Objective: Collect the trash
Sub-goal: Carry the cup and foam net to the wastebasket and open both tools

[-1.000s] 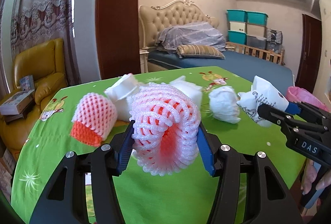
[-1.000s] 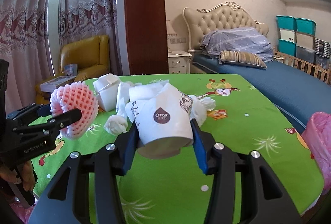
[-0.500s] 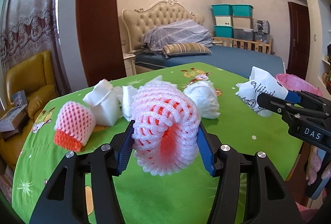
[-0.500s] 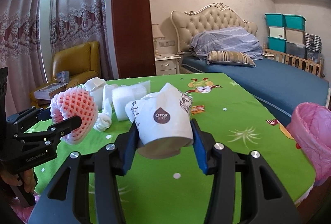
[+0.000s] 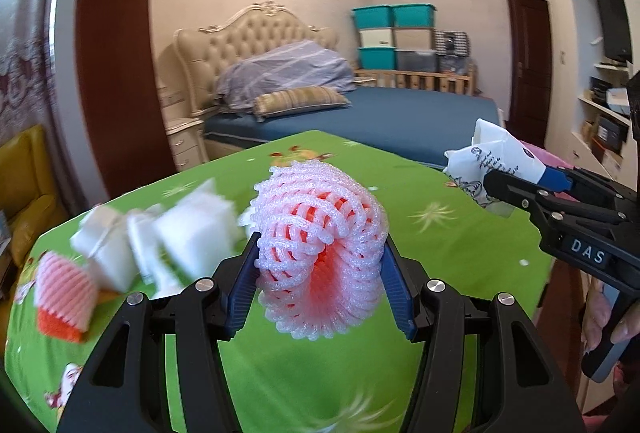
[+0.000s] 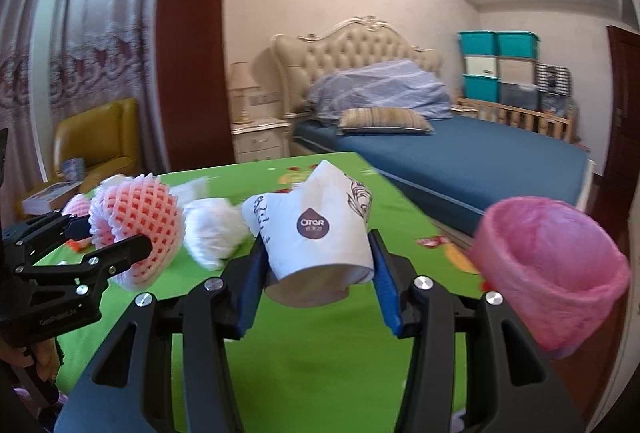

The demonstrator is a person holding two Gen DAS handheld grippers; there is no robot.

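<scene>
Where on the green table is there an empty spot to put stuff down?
The green tablecloth is bare between the white trash pile and the pink-lined bin, and along the near edge. It is crowded on the left, around the crumpled white scraps and the other foam net.

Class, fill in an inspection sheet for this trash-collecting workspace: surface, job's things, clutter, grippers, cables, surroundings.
Surface: table under a green cartoon-print cloth.
Job's things: pink foam net, crushed paper cup, both held; pink-lined bin past the table's right edge.
Clutter: white foam pieces and a second foam net on the table, blurred.
Grippers: left gripper shut on the net; right gripper shut on the cup.
Cables: nothing seen.
Surroundings: bed, yellow armchair, stacked storage boxes.
</scene>
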